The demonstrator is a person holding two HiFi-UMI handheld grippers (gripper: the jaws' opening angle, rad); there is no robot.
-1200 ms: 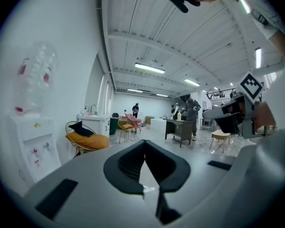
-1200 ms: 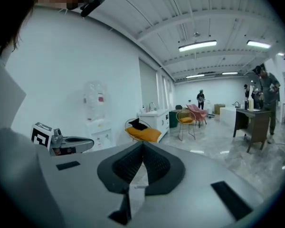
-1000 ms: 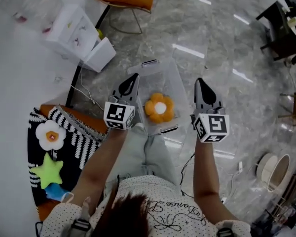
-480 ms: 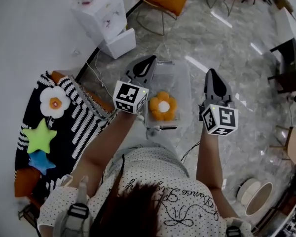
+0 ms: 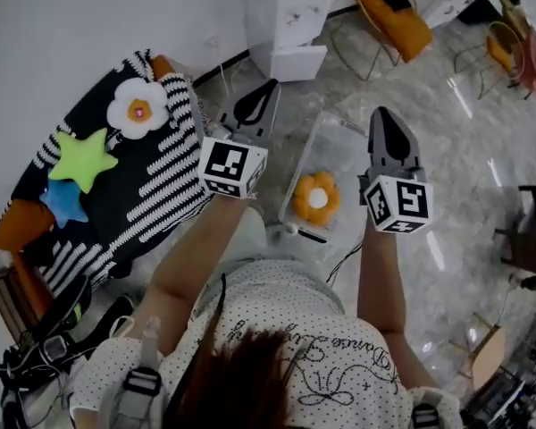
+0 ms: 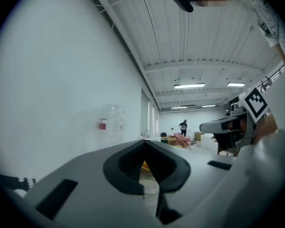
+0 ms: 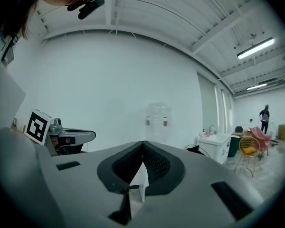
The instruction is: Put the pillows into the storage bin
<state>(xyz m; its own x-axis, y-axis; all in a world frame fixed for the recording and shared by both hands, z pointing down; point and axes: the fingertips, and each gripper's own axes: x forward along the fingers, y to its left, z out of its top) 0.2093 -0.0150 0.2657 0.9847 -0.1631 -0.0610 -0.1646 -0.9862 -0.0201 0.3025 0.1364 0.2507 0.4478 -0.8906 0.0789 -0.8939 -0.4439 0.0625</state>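
The right gripper (image 7: 143, 145) is shown with its jaws closed tip to tip, and nothing is held between them. Left of the jaws, the left gripper (image 7: 89, 136) is seen side-on, its marker cube (image 7: 38, 126) at its outer end. Above the jaws, a clear container (image 7: 157, 121) with red labels is set against the white wall (image 7: 109, 89). To their right, a white counter (image 7: 213, 141), a yellow chair (image 7: 249, 152) and a distant person (image 7: 265, 114) are visible.
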